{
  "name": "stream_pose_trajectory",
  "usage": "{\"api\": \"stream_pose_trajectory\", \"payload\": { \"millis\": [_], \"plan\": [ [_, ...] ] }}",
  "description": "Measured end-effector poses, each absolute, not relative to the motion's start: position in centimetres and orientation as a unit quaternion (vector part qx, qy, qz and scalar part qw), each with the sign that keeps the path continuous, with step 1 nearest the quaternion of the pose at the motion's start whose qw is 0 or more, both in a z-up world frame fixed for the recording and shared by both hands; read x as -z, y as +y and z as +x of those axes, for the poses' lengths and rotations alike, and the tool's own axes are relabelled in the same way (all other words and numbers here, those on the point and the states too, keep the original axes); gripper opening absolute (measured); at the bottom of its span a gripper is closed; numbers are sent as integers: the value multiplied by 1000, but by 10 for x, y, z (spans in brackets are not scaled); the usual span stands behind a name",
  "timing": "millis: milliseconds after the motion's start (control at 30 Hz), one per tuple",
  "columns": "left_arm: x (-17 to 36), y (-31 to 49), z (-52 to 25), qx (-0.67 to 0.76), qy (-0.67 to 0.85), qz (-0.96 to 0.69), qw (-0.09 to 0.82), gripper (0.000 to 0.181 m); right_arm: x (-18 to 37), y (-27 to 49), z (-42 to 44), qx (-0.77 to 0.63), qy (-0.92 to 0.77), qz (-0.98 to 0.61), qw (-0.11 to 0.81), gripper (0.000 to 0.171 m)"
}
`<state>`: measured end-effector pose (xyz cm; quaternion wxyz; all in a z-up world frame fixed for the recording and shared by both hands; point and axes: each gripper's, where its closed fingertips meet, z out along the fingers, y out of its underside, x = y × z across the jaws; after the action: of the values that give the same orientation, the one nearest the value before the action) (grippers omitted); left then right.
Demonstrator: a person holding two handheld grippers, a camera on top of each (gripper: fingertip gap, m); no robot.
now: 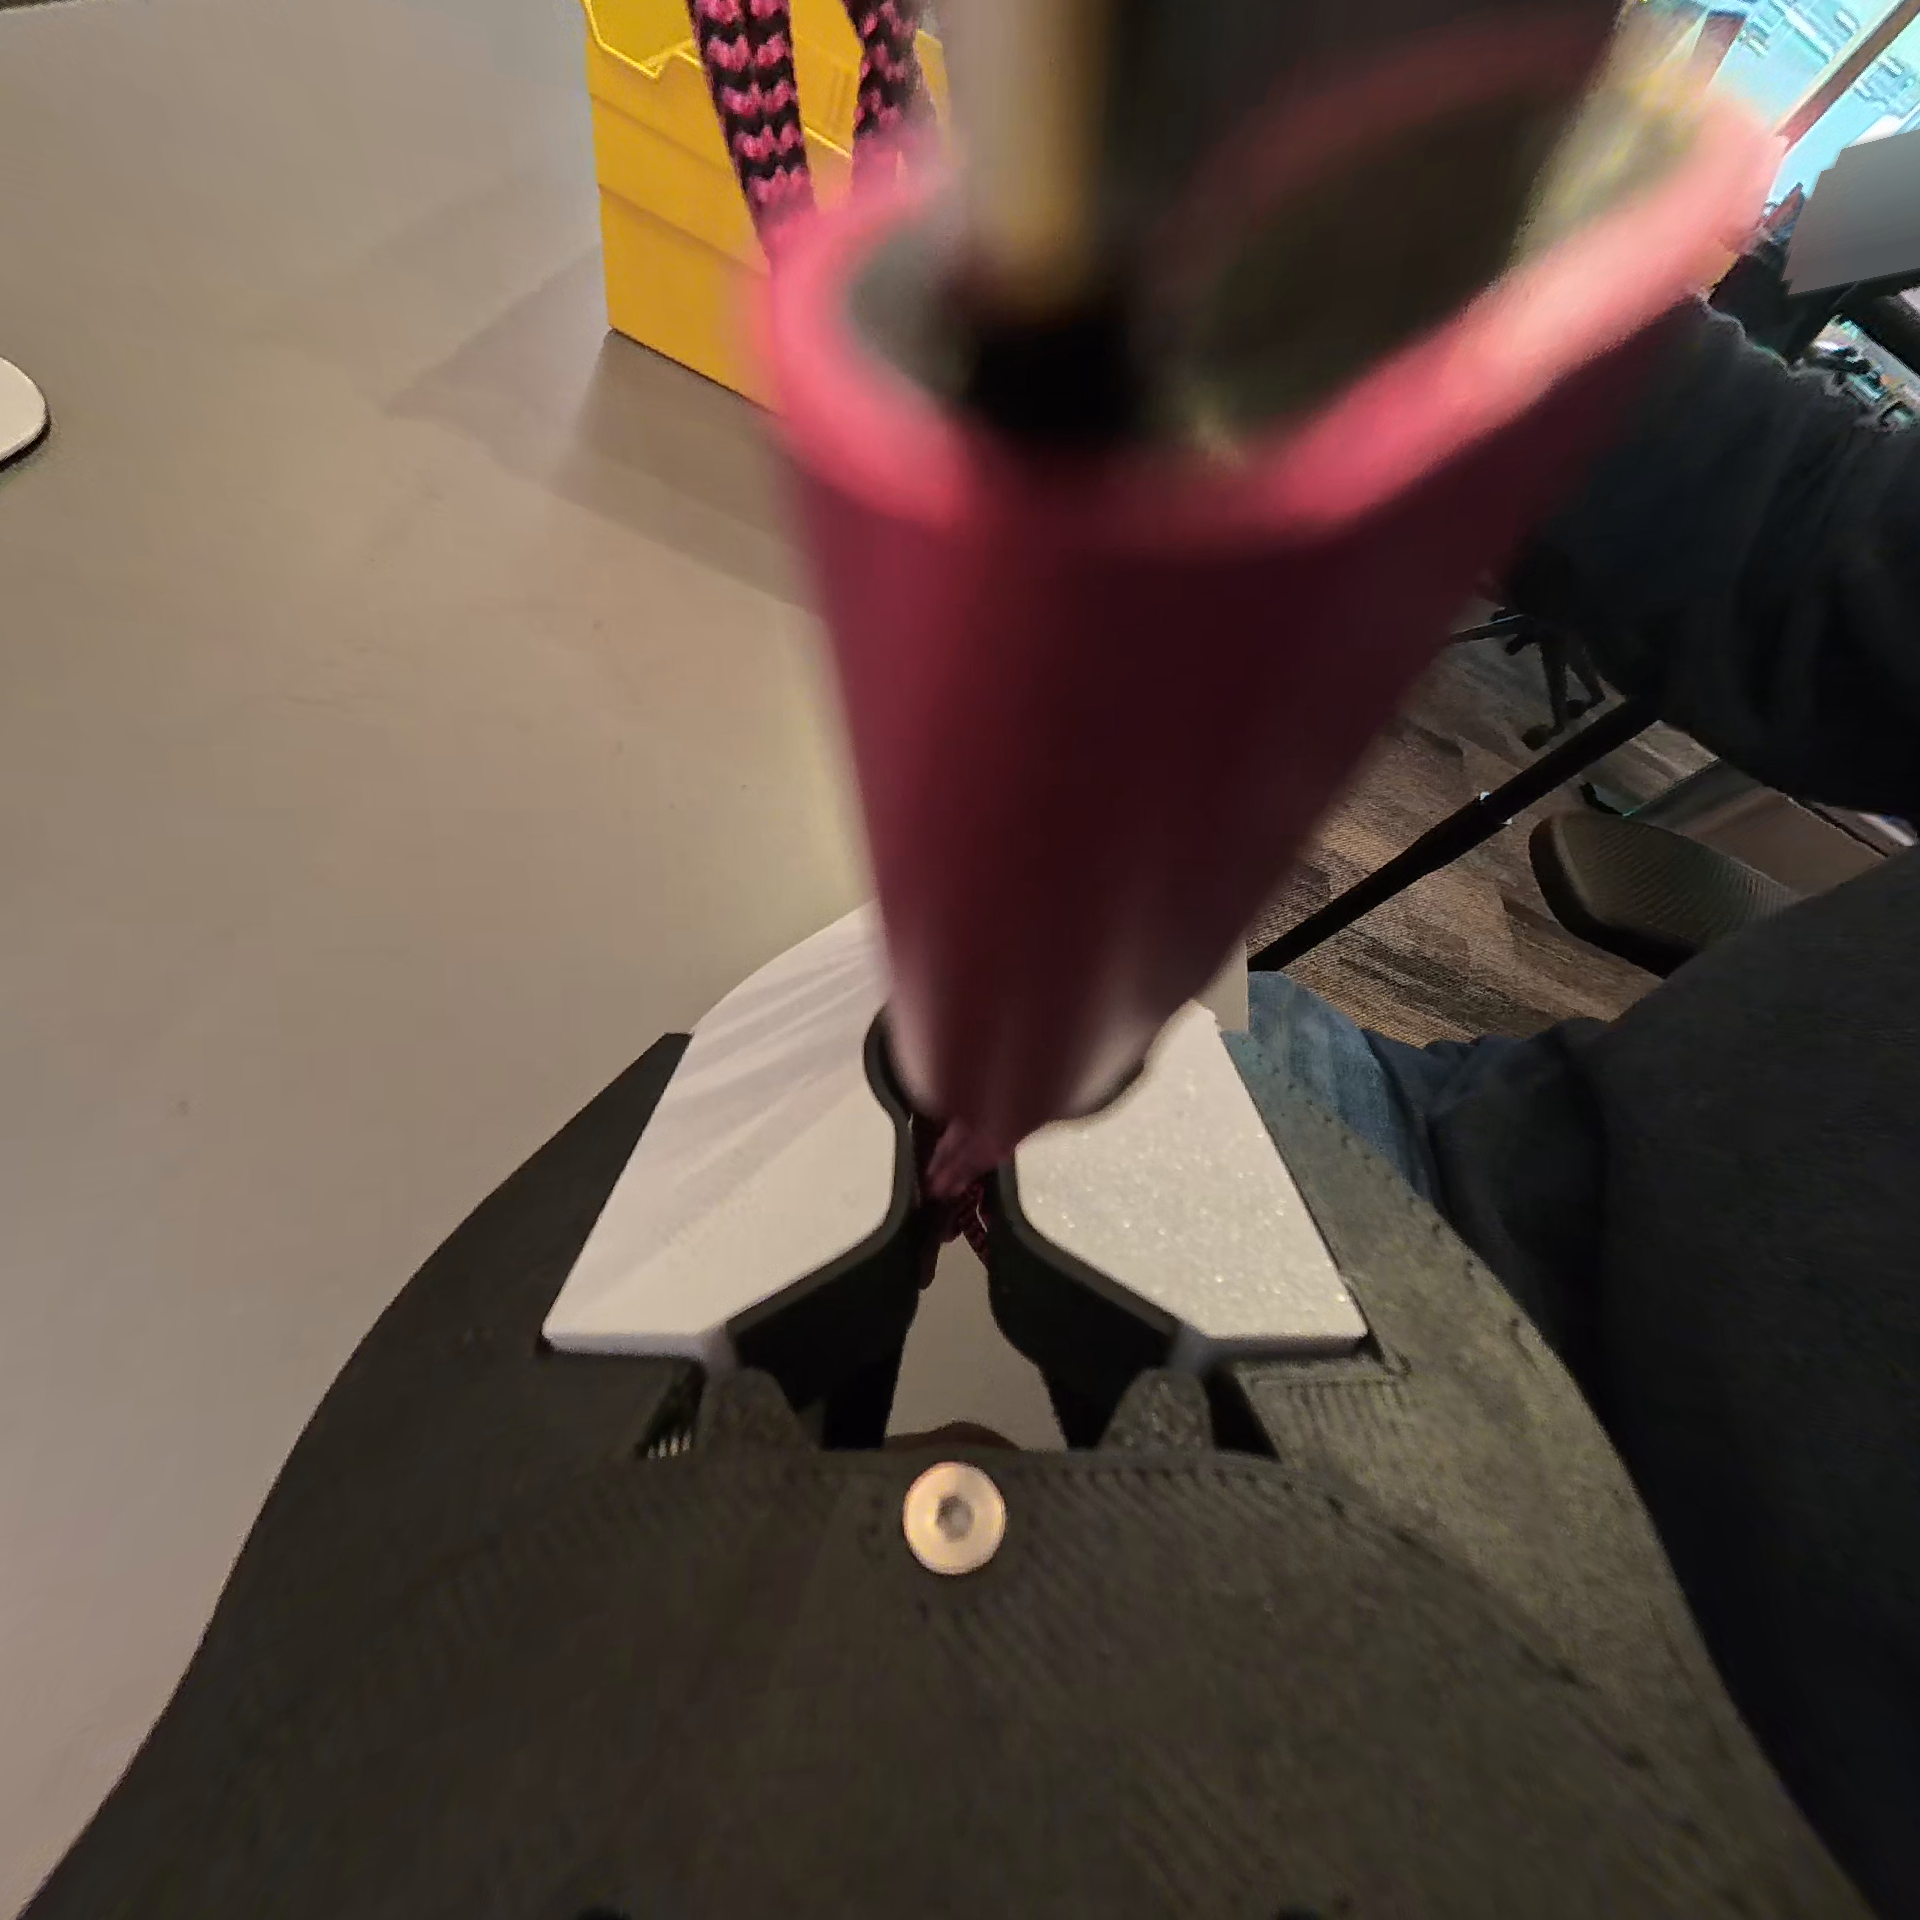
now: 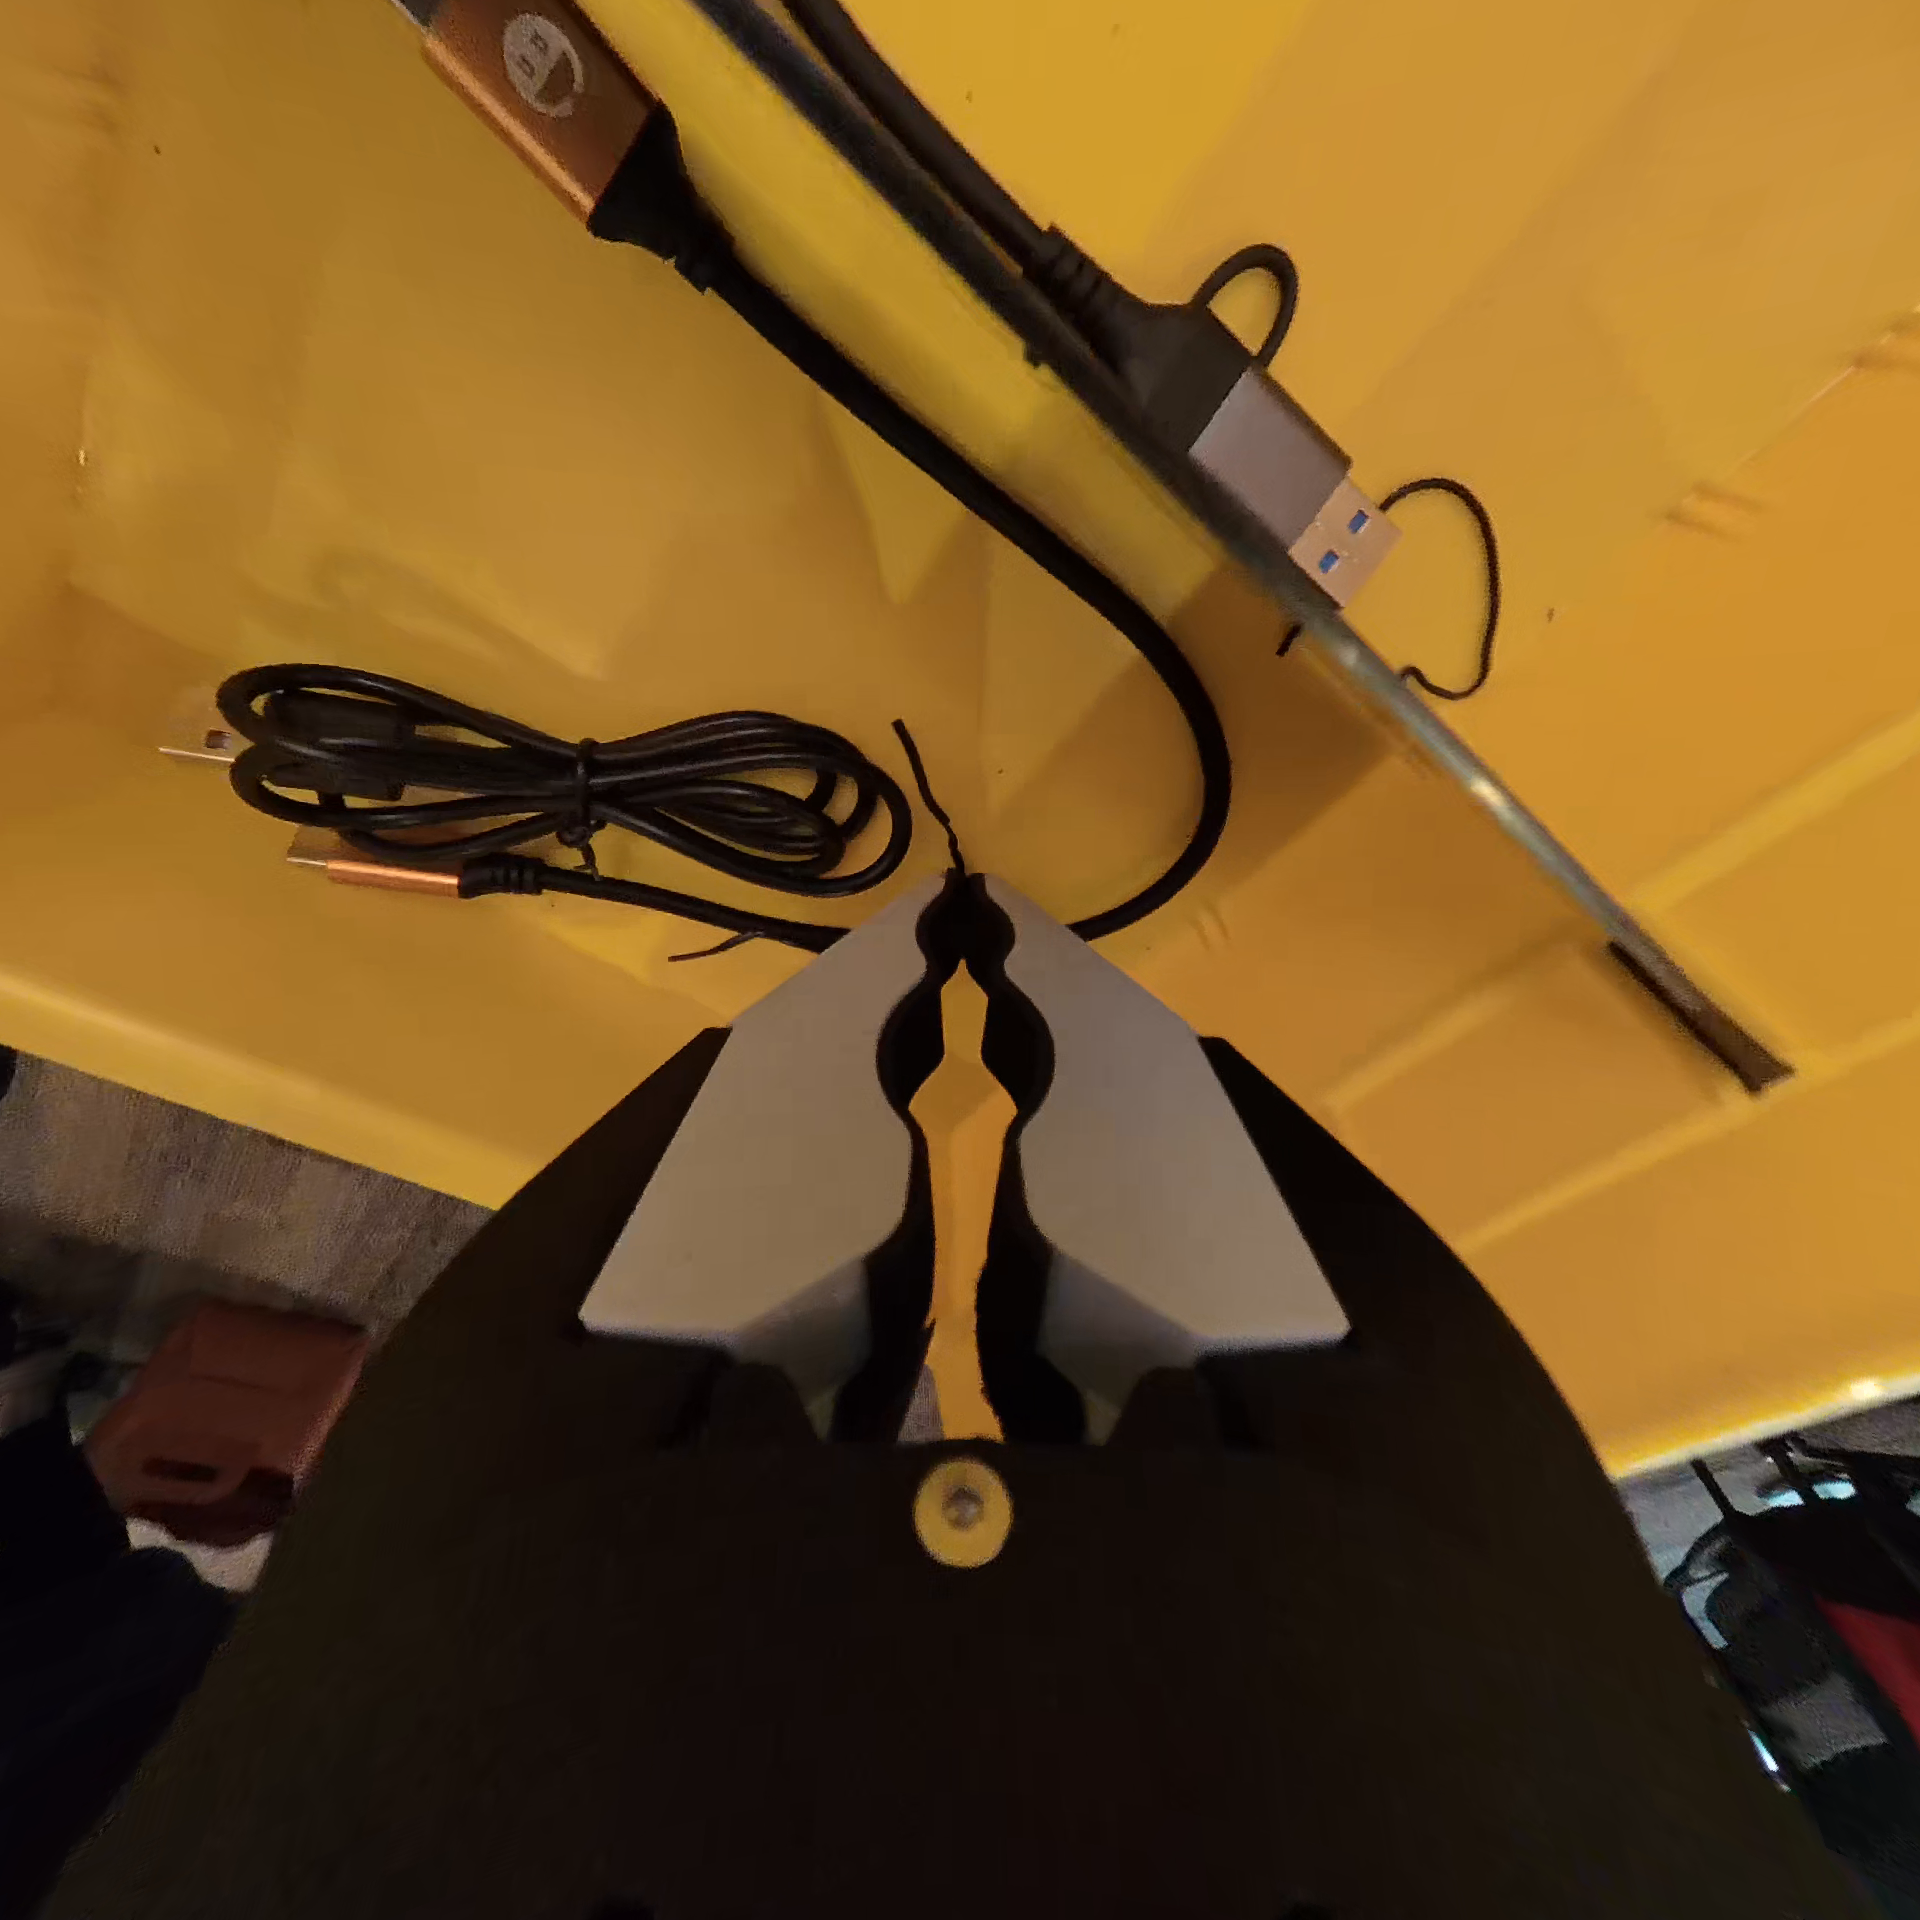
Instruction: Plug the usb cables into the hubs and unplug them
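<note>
In the left wrist view my left gripper [image 1: 1039, 1049] is shut on a pink USB connector housing [image 1: 1091, 675]. The housing sticks up close to the camera and is blurred. Its pink-and-black braided cable [image 1: 743, 114] loops at the top and also shows between the jaws. In the right wrist view my right gripper [image 2: 961, 899] is inside a yellow bin [image 2: 416, 416], shut on a black cable [image 2: 1195, 748]. A thin black strand pokes out past the tips. That cable has copper-coloured connectors [image 2: 540, 114]. No hub is clearly visible.
A tied bundle of black cable [image 2: 582, 779] lies left of my right gripper. A grey USB plug with blue insert [image 2: 1288, 468] rests on a metal divider strip [image 2: 1507, 800]. The yellow bin [image 1: 665, 229] stands on the grey table [image 1: 312, 727]. A person's dark sleeve [image 1: 1714, 499] is at the right. The left gripper's tips are roughly 45 cm from the right gripper's.
</note>
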<state>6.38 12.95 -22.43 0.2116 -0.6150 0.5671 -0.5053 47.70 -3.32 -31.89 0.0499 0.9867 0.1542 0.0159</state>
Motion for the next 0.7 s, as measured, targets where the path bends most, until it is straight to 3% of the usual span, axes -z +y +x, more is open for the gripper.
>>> {"api": "stream_pose_trajectory", "payload": {
  "millis": [333,433,500,633,700],
  "plan": [
    [221,132,67,506,563,-617,218,9,243,10,465,-32,130,980,-149,0],
    [223,130,68,505,564,-617,215,9,239,5,463,-28,147,977,-151,0],
    [223,128,67,504,567,-616,213,9,253,-10,463,-19,139,985,-105,0],
    [223,128,68,505,567,-615,212,9,274,-19,464,-36,162,984,-59,46],
    [223,127,68,505,568,-615,212,9,280,-20,457,-18,164,985,-51,40]
  ]
}}
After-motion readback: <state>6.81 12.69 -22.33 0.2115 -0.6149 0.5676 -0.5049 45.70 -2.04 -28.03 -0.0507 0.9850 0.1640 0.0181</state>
